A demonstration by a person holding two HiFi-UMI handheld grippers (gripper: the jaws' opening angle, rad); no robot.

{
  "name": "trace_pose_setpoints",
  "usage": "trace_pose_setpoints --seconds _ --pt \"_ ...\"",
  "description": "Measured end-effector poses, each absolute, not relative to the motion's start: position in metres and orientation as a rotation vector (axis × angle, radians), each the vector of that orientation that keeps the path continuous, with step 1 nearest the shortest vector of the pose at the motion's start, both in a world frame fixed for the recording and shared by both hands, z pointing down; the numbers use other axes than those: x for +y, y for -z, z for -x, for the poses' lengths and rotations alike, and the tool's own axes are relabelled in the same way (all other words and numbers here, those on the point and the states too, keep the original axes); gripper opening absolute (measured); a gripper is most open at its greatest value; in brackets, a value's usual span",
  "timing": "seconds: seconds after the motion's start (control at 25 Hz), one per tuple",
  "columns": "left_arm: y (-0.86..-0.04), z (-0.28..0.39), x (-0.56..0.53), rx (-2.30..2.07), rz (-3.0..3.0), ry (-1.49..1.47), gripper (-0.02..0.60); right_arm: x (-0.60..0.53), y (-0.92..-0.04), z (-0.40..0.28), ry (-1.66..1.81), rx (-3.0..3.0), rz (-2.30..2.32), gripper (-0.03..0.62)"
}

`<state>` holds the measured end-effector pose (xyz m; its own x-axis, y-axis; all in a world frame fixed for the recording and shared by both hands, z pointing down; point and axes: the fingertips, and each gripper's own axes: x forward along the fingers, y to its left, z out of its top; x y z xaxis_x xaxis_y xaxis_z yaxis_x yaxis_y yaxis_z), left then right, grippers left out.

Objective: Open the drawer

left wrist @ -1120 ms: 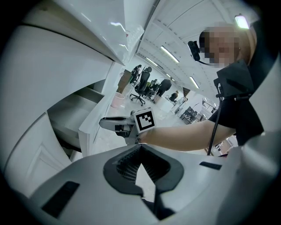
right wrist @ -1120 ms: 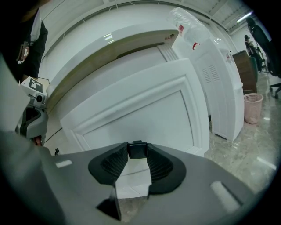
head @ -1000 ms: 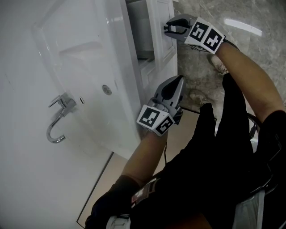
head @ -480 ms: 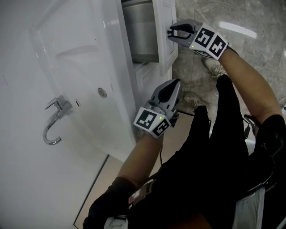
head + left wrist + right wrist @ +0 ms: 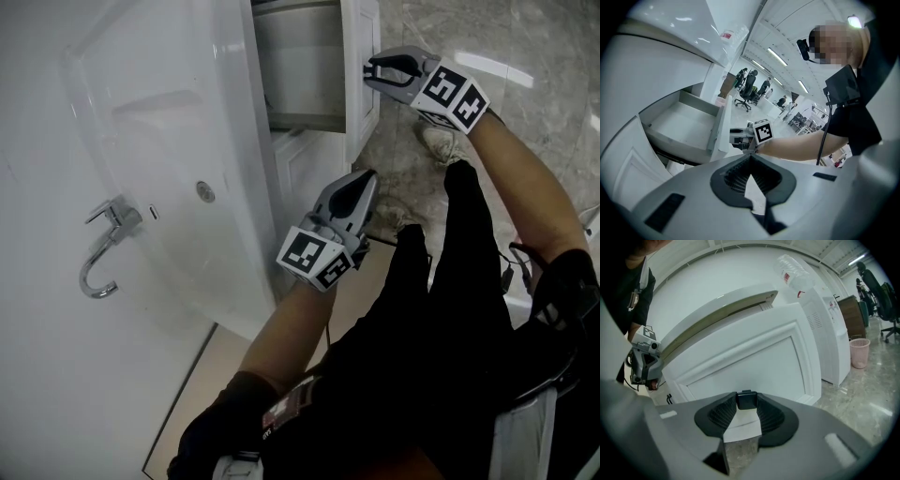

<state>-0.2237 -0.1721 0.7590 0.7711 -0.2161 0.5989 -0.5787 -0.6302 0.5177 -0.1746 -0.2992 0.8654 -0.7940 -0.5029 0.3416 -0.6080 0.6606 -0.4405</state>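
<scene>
drawer: white panelled wooden drawer [image 5: 362, 89] at 12 o'clock, standing well out, interior showing.
right gripper [image 5: 372, 69]: clamped on small black handle [image 5: 746, 400].
left gripper [image 5: 360, 184]: jaws together, empty.
remaining: probably only release.

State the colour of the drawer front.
White; the drawer front shows best in the right gripper view.

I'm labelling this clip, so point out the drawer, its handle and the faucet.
drawer [image 5: 361, 103]: head view, front panel.
handle [image 5: 746, 400]: right gripper view, the black knob's face.
faucet [image 5: 114, 221]: head view, its upper body.
</scene>
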Motion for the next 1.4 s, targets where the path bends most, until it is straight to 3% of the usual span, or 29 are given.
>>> trace_pose_setpoints --seconds 1.4 --pt "-0.744 0.201 -0.157 -0.565 -2.256 -0.619 -0.005 -0.254 -0.867 0.117 -0.791 -2.650 -0.894 0.132"
